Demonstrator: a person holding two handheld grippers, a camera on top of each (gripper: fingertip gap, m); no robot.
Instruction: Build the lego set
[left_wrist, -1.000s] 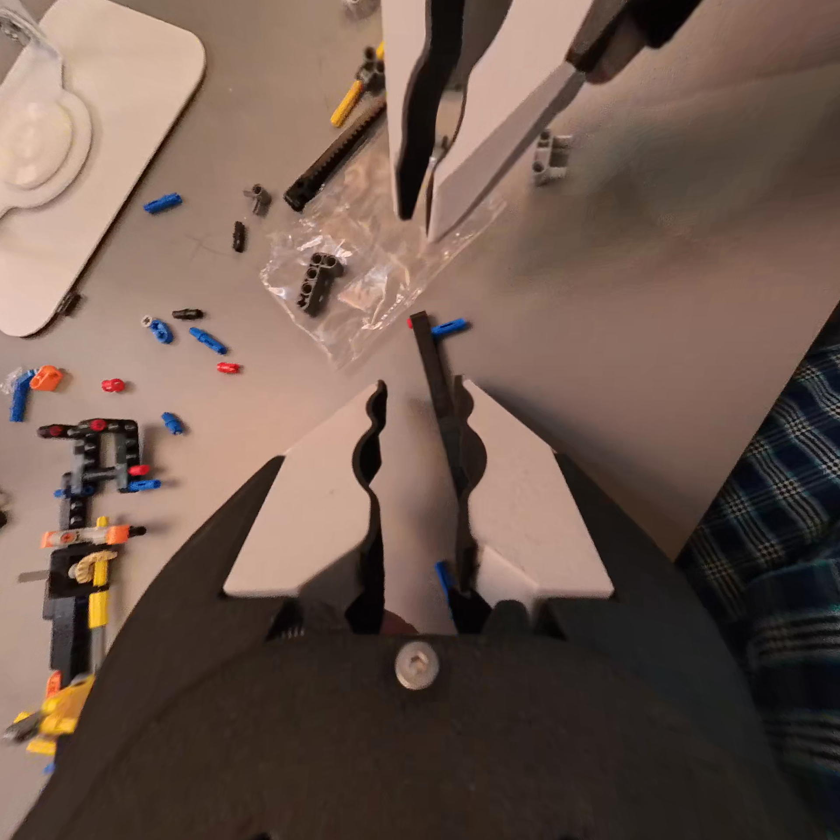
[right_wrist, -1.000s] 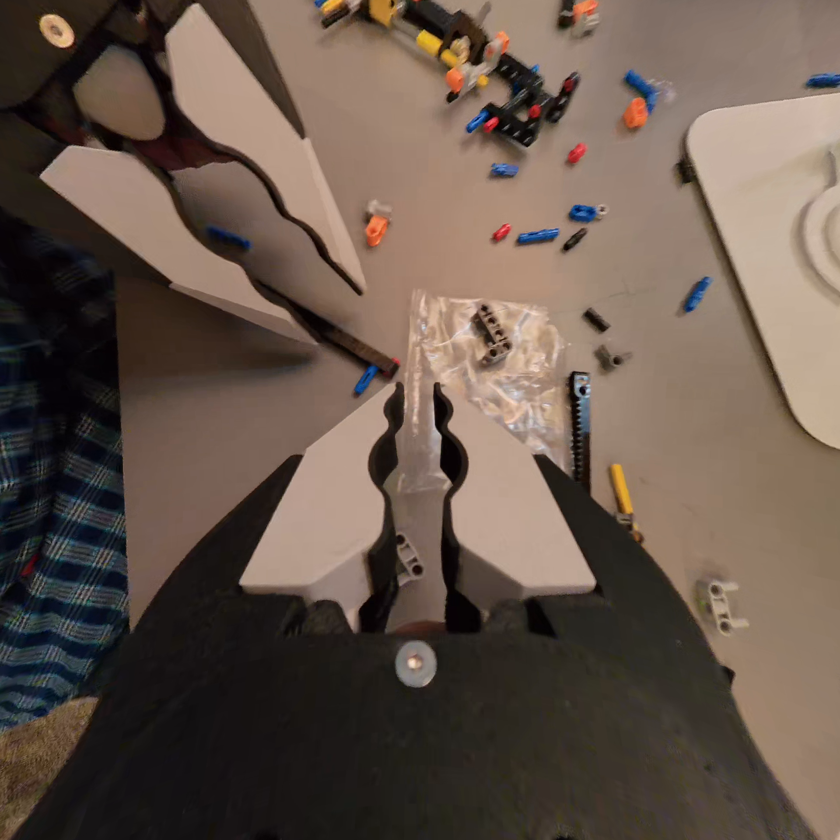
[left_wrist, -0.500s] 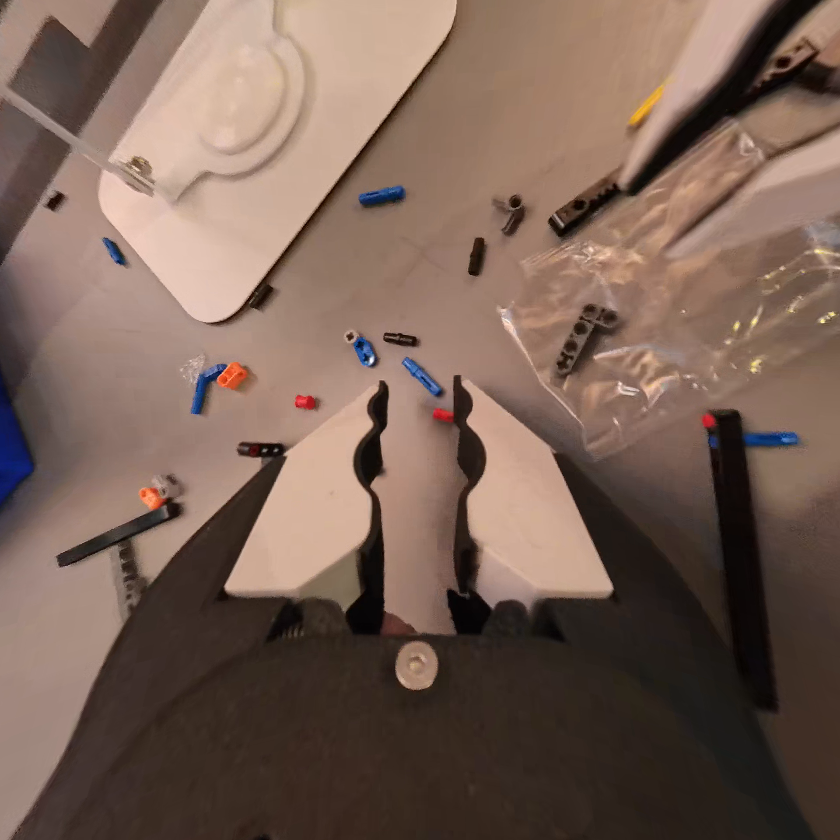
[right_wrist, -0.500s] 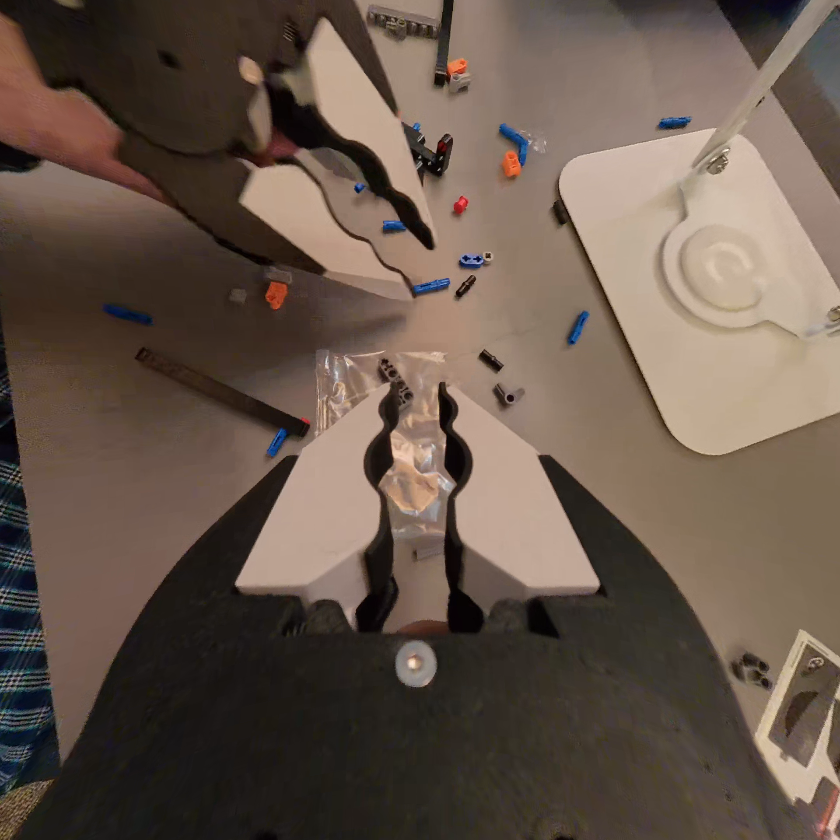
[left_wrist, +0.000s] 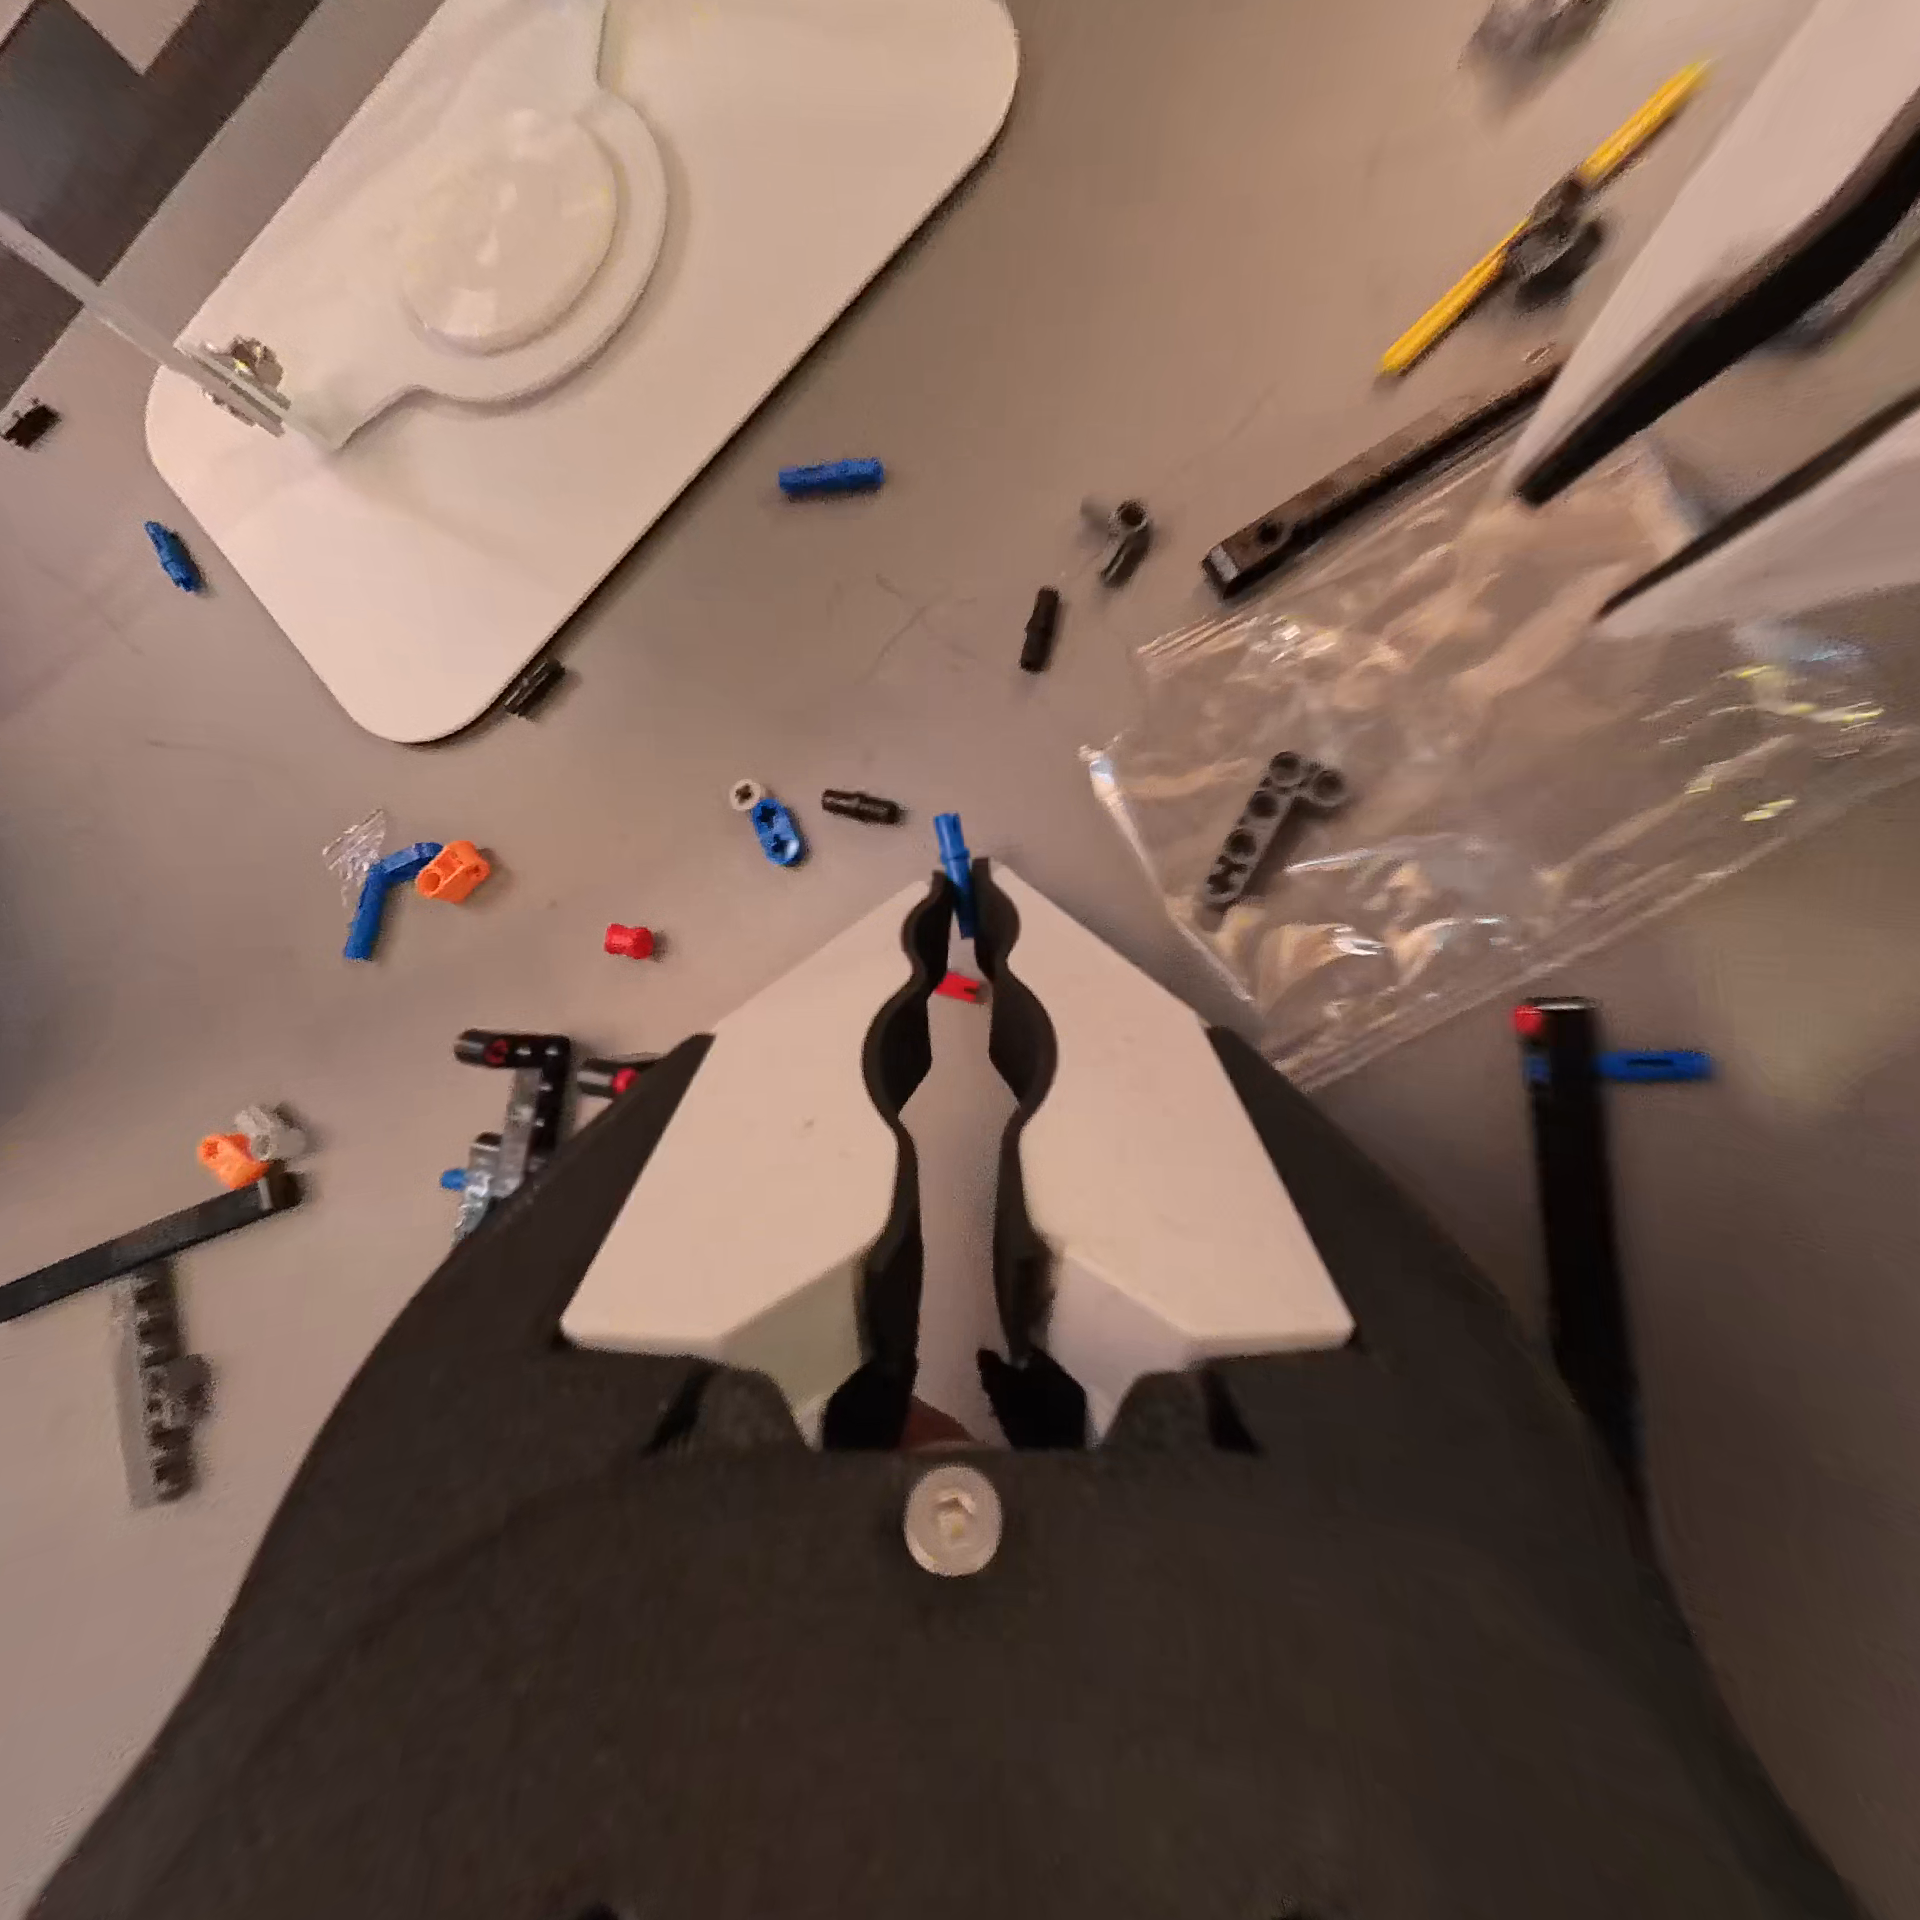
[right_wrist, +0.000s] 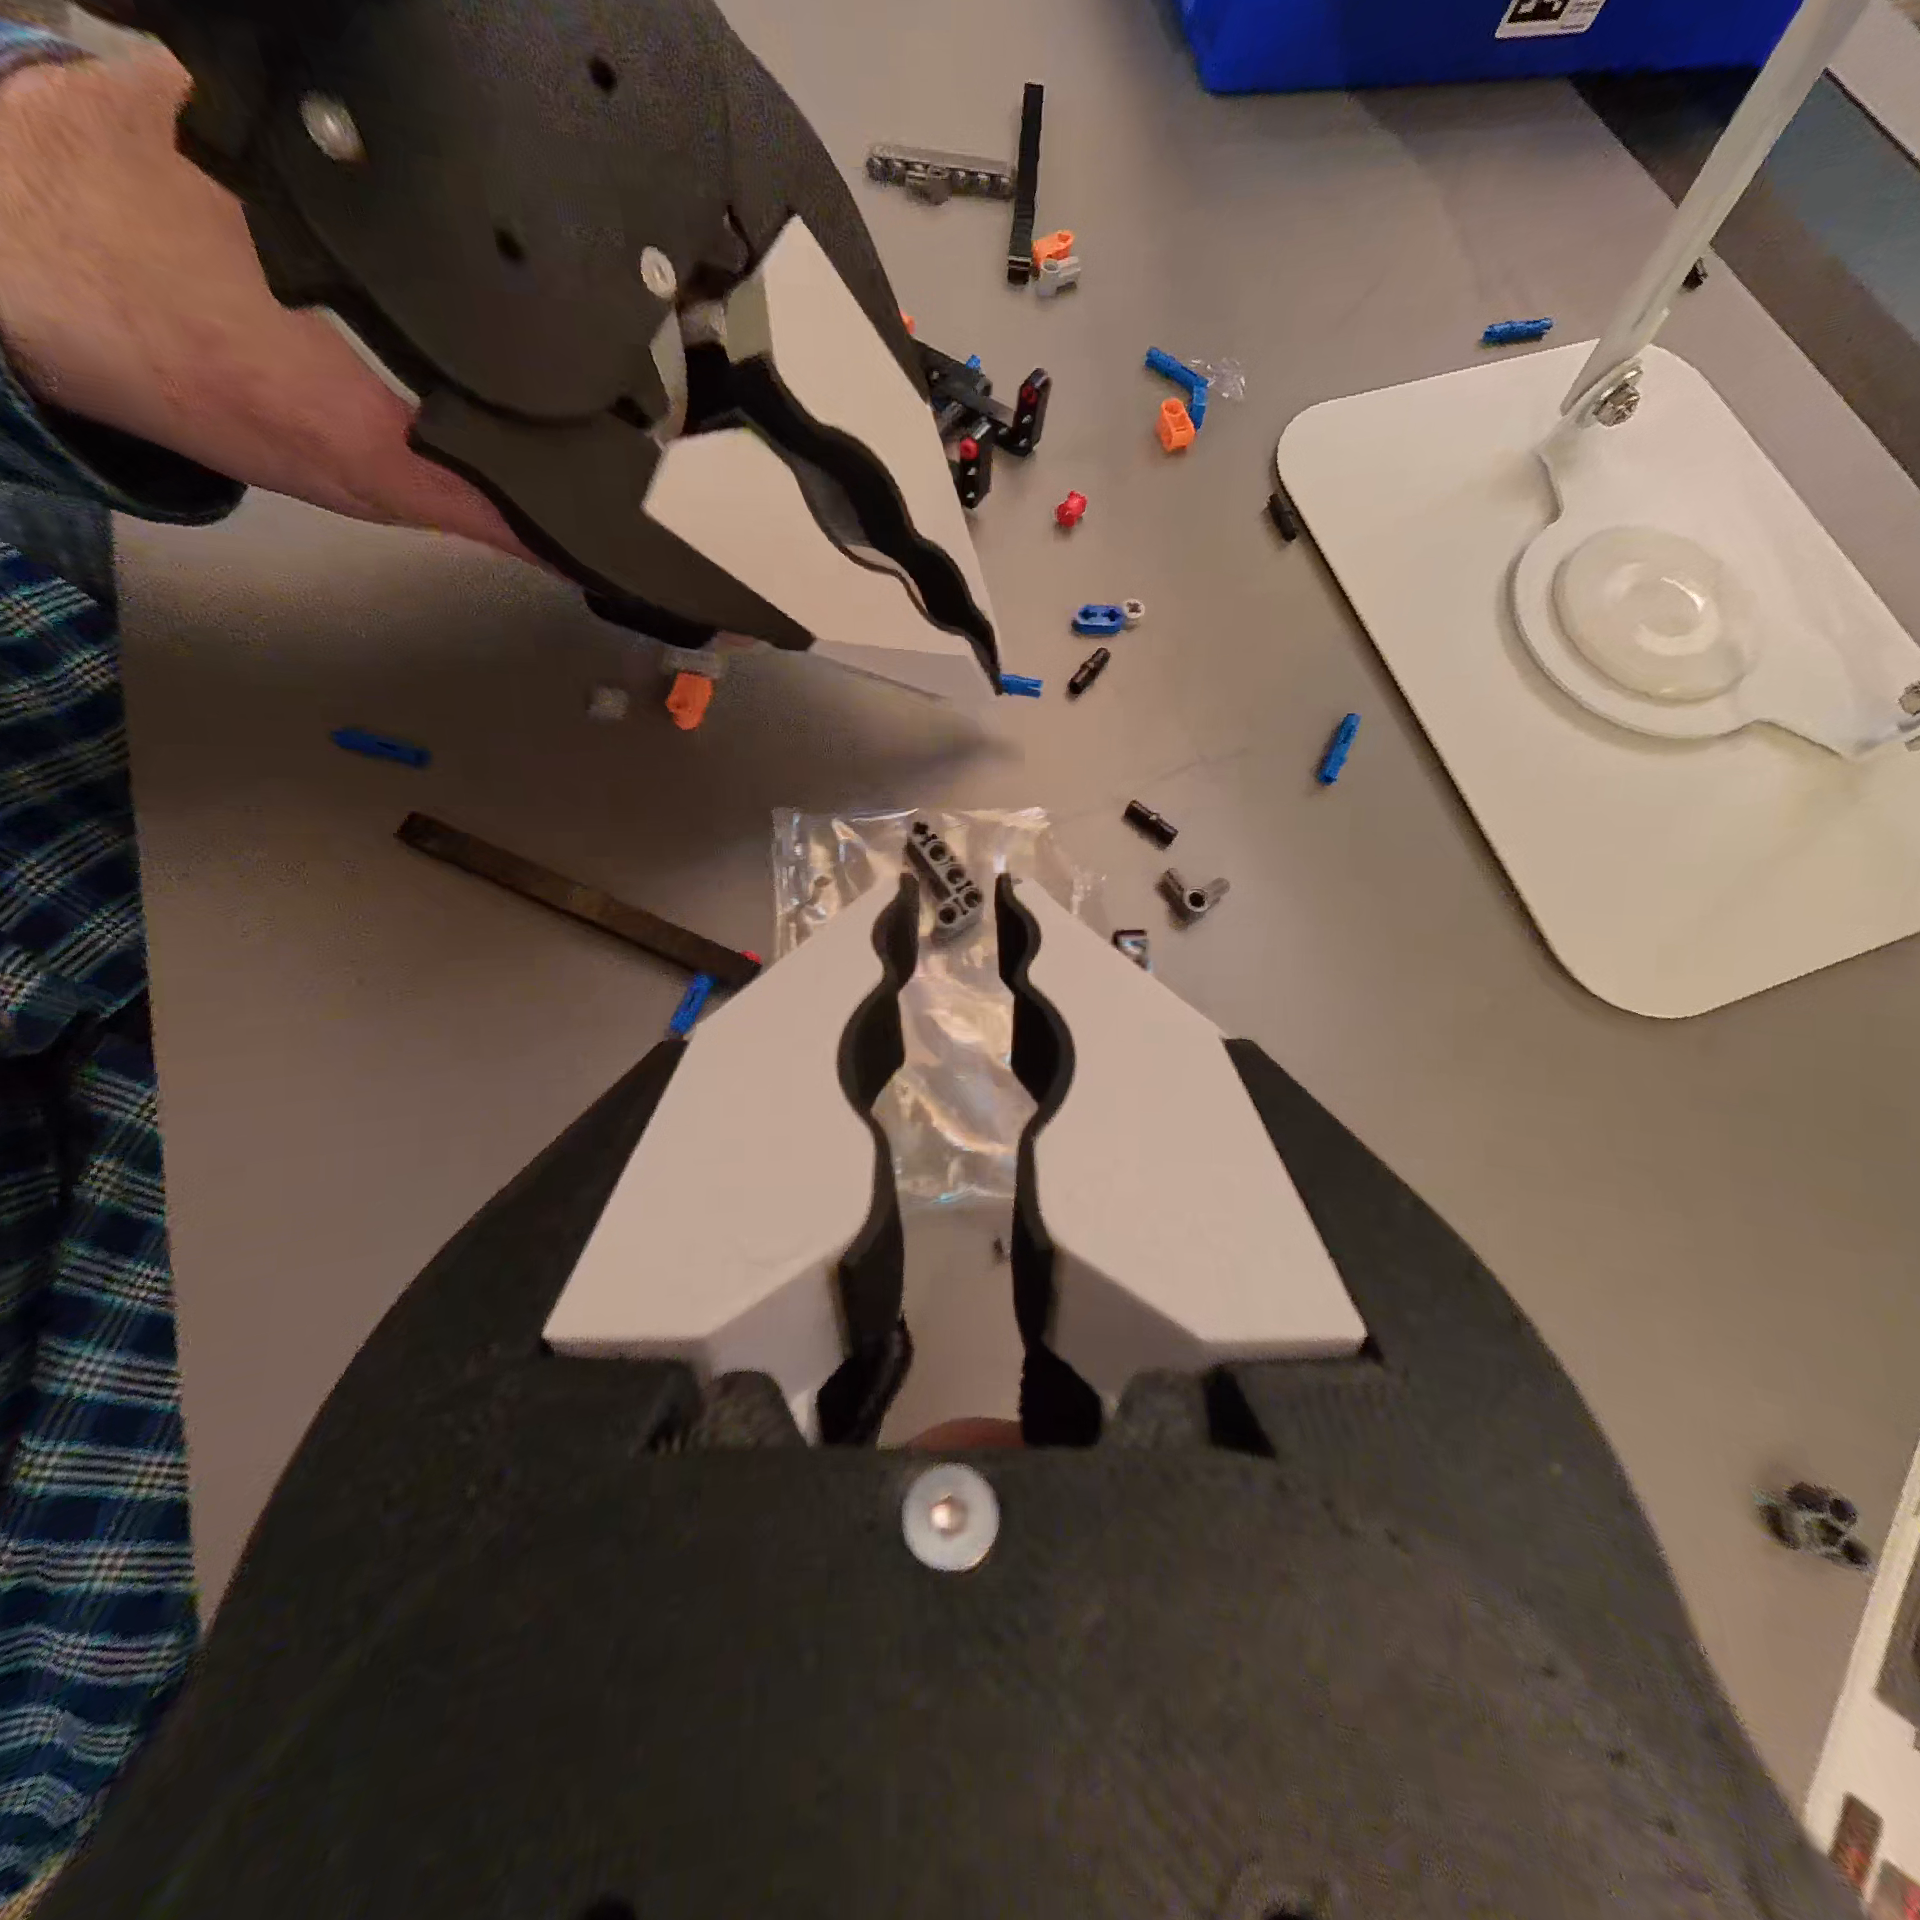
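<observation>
My left gripper (left_wrist: 961, 883) is shut on a small blue pin (left_wrist: 954, 860) at its very tips, low over the grey table; a red pin (left_wrist: 958, 987) lies under the fingers. In the right wrist view the left gripper (right_wrist: 992, 675) comes in from the upper left with the blue pin (right_wrist: 1018, 684) sticking out. My right gripper (right_wrist: 956, 896) is open and empty, its tips on either side of a dark grey angled beam (right_wrist: 945, 881) that lies in a clear plastic bag (right_wrist: 831, 862). A long black beam (right_wrist: 582, 904) with a blue pin at its end lies on the table to the left.
Loose blue, red, black and orange pins (left_wrist: 769, 831) are scattered around. A white stand base (left_wrist: 582, 343) sits at the far left, and at the right in the right wrist view (right_wrist: 1610, 831). A partly built assembly (right_wrist: 987, 416), a blue box (right_wrist: 1455, 42) and a booklet (right_wrist: 1870, 1662) are nearby.
My left gripper let go of the long black beam, swung left to the loose pins and closed on a blue pin. My right gripper moved over the plastic bag, still open.
</observation>
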